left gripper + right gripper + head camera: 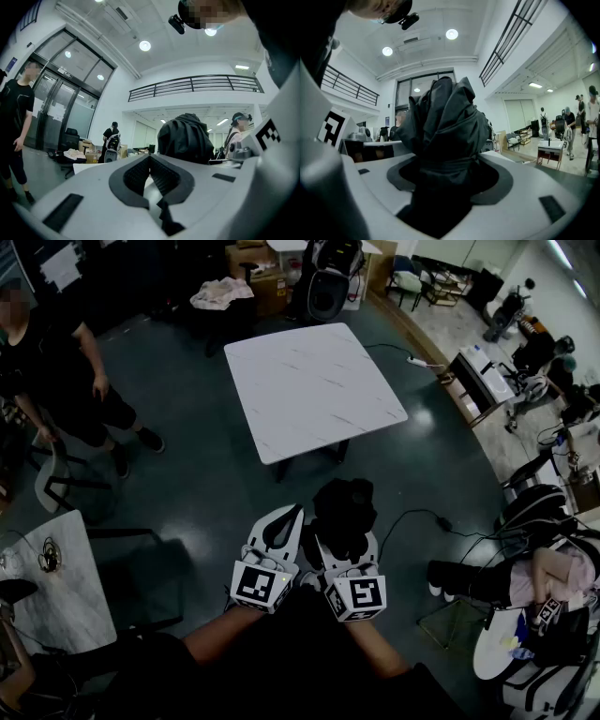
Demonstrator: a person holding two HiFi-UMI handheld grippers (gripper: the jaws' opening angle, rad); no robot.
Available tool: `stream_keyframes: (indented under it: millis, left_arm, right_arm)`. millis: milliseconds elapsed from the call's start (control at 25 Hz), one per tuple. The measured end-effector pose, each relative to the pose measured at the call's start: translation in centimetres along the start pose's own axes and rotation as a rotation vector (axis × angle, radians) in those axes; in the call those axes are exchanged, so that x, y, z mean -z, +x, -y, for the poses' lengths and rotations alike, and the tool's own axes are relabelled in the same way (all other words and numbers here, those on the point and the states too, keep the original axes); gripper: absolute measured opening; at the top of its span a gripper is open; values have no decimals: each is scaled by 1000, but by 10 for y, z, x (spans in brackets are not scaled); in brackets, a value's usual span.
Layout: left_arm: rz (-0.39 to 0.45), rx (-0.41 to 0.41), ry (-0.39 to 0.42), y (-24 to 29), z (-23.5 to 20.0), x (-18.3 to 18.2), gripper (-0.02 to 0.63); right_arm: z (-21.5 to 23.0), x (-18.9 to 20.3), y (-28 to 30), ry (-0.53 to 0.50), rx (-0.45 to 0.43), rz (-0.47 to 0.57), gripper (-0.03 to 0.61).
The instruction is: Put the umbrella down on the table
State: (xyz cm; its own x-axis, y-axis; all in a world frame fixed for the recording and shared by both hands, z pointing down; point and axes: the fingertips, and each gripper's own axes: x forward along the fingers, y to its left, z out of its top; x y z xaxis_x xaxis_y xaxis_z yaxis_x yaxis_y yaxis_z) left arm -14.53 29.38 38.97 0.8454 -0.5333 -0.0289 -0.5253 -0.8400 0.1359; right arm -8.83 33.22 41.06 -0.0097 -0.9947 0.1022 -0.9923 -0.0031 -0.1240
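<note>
A folded black umbrella (344, 507) stands up out of my right gripper (347, 538), whose jaws are shut on its lower part. In the right gripper view the umbrella (443, 124) fills the gap between the jaws, its bunched fabric rising above them. My left gripper (284, 518) sits close beside it on the left, shut with nothing in it; its pads (140, 174) meet in the left gripper view, where the umbrella (185, 138) shows just to the right. The white square table (309, 385) stands ahead, a stretch of floor away from both grippers.
A person in black (56, 371) stands at the left beside a chair (56, 484). Another white table (56, 592) is at the lower left. A seated person (548, 577) and desks line the right side. A cable (412, 517) crosses the floor.
</note>
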Motion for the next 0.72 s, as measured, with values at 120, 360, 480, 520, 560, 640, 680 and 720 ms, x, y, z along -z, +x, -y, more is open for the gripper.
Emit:
stream_keyframes:
  millis: [120,360,480,520,560,640,680,720]
  left_arm:
    - [-9,9,1,3,3,1,8]
    - [-6,7,5,14,7,-1,8]
    - [-8,-3,19,20,9,0,8]
    - [-10,-8,25,22,10,-1,8]
    - [-13,-14,31,24,11,-1,8]
    - [-12,-32,25,29,12,1,8]
    - [-13,-47,16,30,12,3,8]
    - [-16,-63,12,32,13,4,8]
  right_arm:
    - [2,-4,0,-29,8,6,308]
    - [15,-11,2,-1,5,30,311]
    - [22,-12,2,-16,10,35,311]
    - [25,-13,2,-18,11,38,311]
    - [29,-14,2,-18,10,41,311]
    - [36,-14,1,-17,4,46,311]
    - [40,-14,0,-18,0,47,311]
    - [45,-13,-2,-20,-6,47,311]
